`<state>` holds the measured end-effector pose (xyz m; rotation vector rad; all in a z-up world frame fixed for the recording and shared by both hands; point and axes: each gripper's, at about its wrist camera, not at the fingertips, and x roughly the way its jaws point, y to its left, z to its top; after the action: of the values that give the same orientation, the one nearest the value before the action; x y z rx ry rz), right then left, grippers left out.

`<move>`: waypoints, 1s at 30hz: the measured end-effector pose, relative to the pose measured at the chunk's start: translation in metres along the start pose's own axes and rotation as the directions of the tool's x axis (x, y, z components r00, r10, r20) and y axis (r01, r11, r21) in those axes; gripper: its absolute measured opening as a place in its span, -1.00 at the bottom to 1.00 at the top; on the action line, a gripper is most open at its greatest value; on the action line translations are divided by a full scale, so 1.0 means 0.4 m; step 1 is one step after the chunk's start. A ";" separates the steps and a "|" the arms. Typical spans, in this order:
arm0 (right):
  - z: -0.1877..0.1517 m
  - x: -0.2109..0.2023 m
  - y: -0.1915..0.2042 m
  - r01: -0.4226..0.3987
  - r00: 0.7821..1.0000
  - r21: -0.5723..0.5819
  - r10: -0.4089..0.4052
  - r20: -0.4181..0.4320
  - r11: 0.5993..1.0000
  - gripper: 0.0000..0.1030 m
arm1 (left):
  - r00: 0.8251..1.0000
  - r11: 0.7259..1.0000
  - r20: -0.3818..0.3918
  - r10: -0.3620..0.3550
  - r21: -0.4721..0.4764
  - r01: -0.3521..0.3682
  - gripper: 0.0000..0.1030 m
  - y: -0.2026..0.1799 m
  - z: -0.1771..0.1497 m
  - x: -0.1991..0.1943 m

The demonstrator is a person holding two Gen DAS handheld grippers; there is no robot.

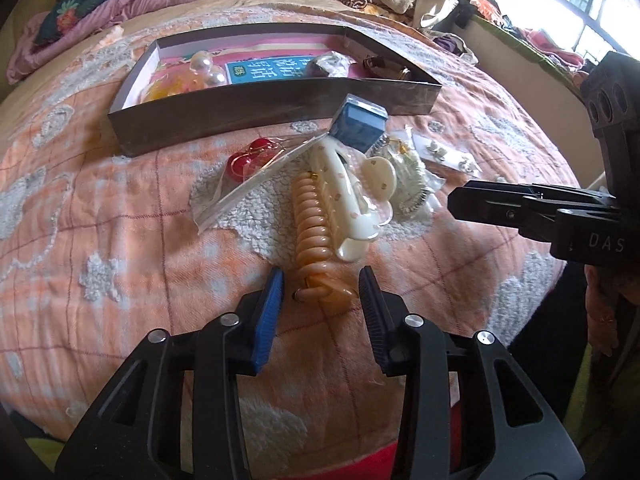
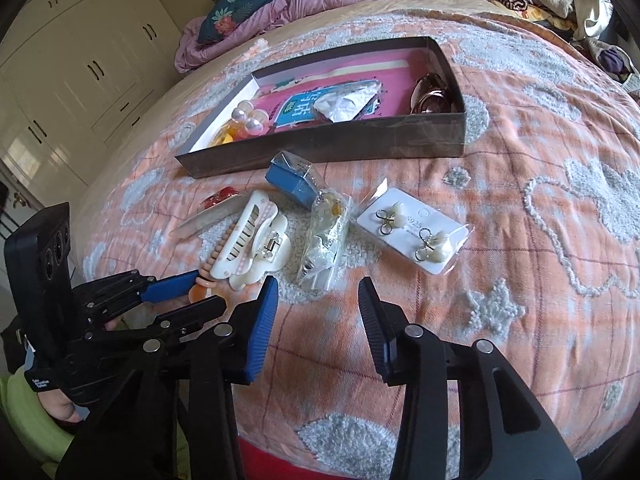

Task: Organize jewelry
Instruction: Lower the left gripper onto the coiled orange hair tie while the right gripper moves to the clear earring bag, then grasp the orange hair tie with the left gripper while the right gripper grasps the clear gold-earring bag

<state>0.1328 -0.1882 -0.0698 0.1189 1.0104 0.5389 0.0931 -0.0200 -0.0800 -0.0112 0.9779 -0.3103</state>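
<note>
Plastic spiral hair tie (image 1: 314,236) lies on the bedspread (image 1: 120,240) beside the cream claw clip (image 1: 344,196); light, springy, snaggy, so I'd pinch its near end. Left gripper (image 1: 322,290) straddles that end, jaws narrowed, pads not pressing. Right gripper (image 2: 318,300) half-closed, holding nothing.

At three o'clock in the left wrist view, the right gripper (image 1: 454,202) runs off the frame edge. The box (image 1: 276,108) front wall hides part of its contents. Print on the earring card (image 2: 414,232) is too small to read.
</note>
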 end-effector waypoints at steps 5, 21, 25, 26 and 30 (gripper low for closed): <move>0.020 0.040 0.003 0.016 1.000 -0.005 -0.016 -0.017 1.000 -0.25 | 0.999 1.000 0.019 0.031 -0.006 -0.031 -0.52 0.021 0.001 -0.012; 0.066 0.125 0.000 0.053 0.999 -0.011 -0.053 -0.008 0.999 -0.53 | 0.998 0.999 0.046 0.037 -0.033 -0.036 -0.62 0.054 0.032 0.013; 0.055 0.101 0.000 0.045 0.999 -0.013 -0.044 0.015 0.999 -0.55 | 0.998 0.999 0.057 0.034 -0.032 -0.032 -0.63 0.054 0.032 0.004; 0.053 0.092 0.000 0.038 0.999 -0.010 -0.038 0.023 0.999 -0.55 | 0.998 0.999 0.062 0.032 -0.030 -0.030 -0.63 0.053 0.031 -0.002; 0.044 0.048 0.003 0.026 0.998 -0.008 -0.025 0.058 1.000 -0.56 | 0.997 1.000 0.079 0.021 -0.024 -0.020 -0.64 0.045 0.024 -0.026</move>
<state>0.1549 -0.1754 -0.0749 0.1131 0.9520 0.5142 0.1003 -0.0012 -0.0688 -0.0345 0.9029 -0.2776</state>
